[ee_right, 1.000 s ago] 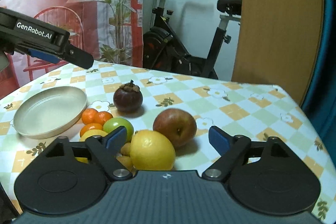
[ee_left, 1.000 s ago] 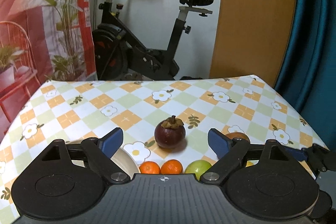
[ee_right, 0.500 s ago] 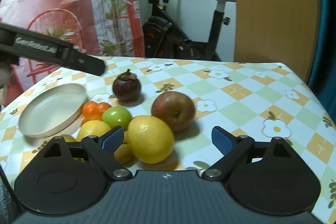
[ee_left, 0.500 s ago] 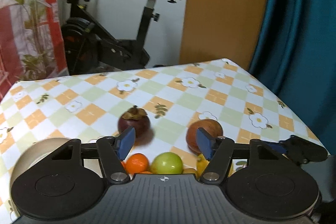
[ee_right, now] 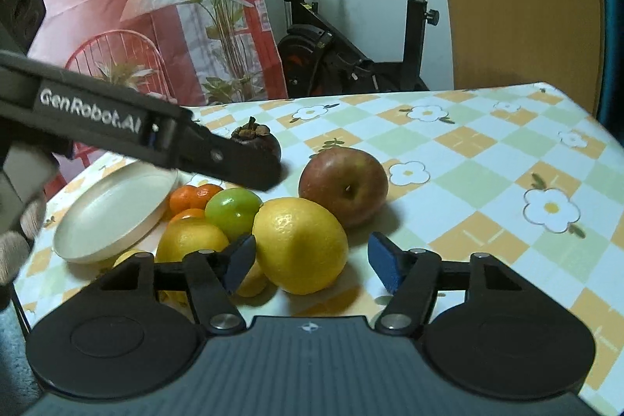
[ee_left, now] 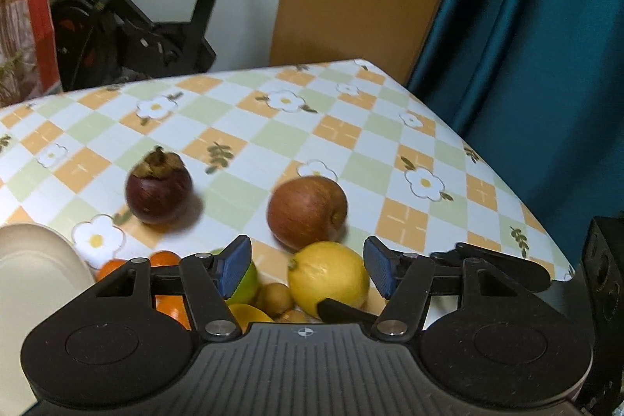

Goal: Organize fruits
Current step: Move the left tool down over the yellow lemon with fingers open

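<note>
The right claw (ee_right: 312, 262) stands spread, its jaws having just been closing, with a large lemon (ee_right: 299, 244) partly between the blue pads but not pressed by them. The left claw (ee_left: 307, 269) is also spread with nothing pinched; its jaws have just been closing, and in its own view the same lemon (ee_left: 329, 277) sits below and between its pads. Just left of the lemon lie a green fruit (ee_right: 233, 207), a second yellow fruit (ee_right: 191, 240) and small oranges (ee_right: 195, 193), all bunched together on the checked, flowered surface (ee_right: 487, 158). A pale shallow dish (ee_right: 113, 213) lies beside the oranges. Behind the lemon, touching or nearly so, sits a red apple (ee_right: 343, 186). Farther back a dark mangosteen (ee_right: 255, 143) stands apart, partly hidden in the right view by the left claw's arm. An exercise bike (ee_right: 351, 38) stands beyond the surface.
</note>
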A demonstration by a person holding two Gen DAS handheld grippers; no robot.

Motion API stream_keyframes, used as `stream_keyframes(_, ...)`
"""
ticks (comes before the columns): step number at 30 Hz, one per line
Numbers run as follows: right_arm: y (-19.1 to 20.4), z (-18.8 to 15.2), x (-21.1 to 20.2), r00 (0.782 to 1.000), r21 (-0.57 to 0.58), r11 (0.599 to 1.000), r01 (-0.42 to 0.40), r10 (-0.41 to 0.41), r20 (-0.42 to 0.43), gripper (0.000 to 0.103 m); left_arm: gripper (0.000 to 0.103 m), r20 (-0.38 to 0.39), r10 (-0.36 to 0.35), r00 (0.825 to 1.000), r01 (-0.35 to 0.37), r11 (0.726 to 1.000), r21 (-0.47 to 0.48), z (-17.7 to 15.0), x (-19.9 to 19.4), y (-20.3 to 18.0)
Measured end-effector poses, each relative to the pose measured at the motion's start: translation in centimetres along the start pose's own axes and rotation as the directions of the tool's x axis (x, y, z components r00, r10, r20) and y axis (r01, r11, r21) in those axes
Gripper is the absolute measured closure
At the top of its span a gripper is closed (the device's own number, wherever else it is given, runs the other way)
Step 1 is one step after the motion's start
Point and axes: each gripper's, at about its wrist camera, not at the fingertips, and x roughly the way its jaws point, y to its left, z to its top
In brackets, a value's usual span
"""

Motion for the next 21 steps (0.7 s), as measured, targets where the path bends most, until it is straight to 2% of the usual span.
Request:
stream_keyframes(5, -0.5, -0.4, 0.5, 0.999, 0.052, 0.998, -0.036, 0.037, -0.017, 0.036, 0.039, -0.042, -0.012, 0.999, 0.013, 1.000, 0.024, -0.3, 1.2, -0.4)
stream_keyframes(7, -0.6, -0.5, 0.7, 0.999, 0.063, 0.997, -0.047, 0.048, -0.023, 0.036, 0.042, -0.056, -0.016, 0.998, 0.017, 1.000, 0.024, -0.3, 1.6, -0.5)
stream_keyframes(9, -0.6, -0.6, 0.9, 0.998, 0.075, 0.996, -0.055, 0.057, -0.023, 0.041, 0.048, -0.070, -0.015, 0.997, 0.017, 1.000, 0.021, -0.4, 1.9, -0.4)
stream_keyframes(21, -0.9, -0.8, 1.5, 0.995, 0.138, 0.987, -0.081, 0.087, -0.039, 0.041, 0.048, -0.111, -0.067, 0.992, 0.063, 0.997, -0.042, -0.3, 3.2, 0.2)
